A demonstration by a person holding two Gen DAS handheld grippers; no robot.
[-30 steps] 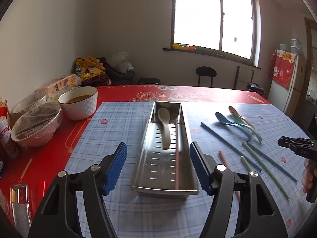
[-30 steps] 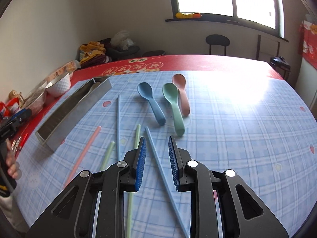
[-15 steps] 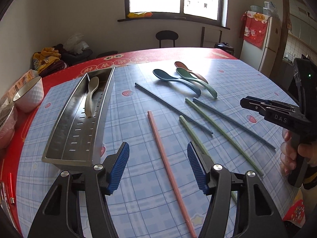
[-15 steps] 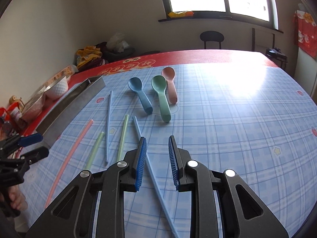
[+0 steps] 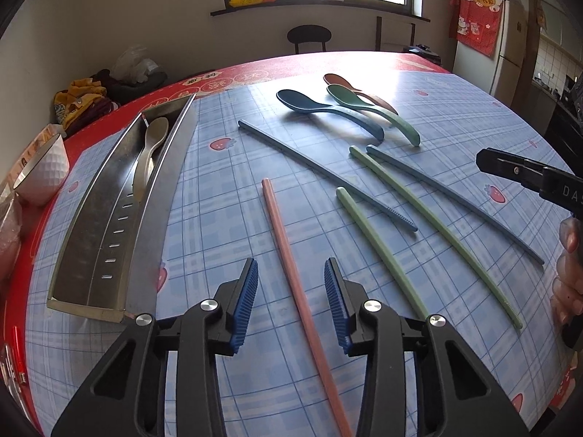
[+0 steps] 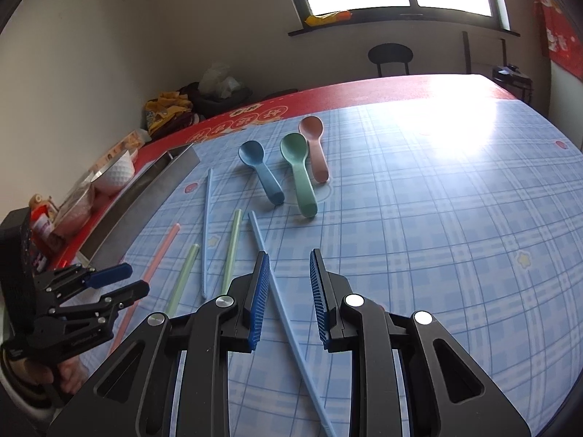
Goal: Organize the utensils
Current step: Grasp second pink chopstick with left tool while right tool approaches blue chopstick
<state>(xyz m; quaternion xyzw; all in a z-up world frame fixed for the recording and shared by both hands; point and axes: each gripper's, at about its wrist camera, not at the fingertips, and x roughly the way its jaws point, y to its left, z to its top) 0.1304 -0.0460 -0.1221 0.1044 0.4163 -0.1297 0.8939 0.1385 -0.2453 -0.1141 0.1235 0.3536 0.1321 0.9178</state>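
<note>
My left gripper (image 5: pixel 290 276) is open, its blue pads astride a pink chopstick (image 5: pixel 288 251) on the checked cloth. A steel tray (image 5: pixel 91 240) at left holds a beige spoon (image 5: pixel 149 153). Two green chopsticks (image 5: pixel 379 247), two blue chopsticks (image 5: pixel 320 171) and blue (image 5: pixel 328 109), green (image 5: pixel 371 109) and pink spoons (image 5: pixel 349 85) lie to the right. My right gripper (image 6: pixel 289 266) is open and empty above a blue chopstick (image 6: pixel 280 291). The spoons (image 6: pixel 298 171) lie beyond it, and the left gripper (image 6: pixel 109 280) is at lower left.
A white bowl (image 5: pixel 43 171) and wrapped dishes stand on the red table edge left of the tray (image 6: pixel 145 196). A black chair (image 5: pixel 309 36) stands behind the table under the window. A fridge (image 5: pixel 510 36) is at far right.
The left gripper has swung right from over the tray to over the pink chopstick, dropped closer to the table and narrowed its opening. The right gripper has shifted a little.
</note>
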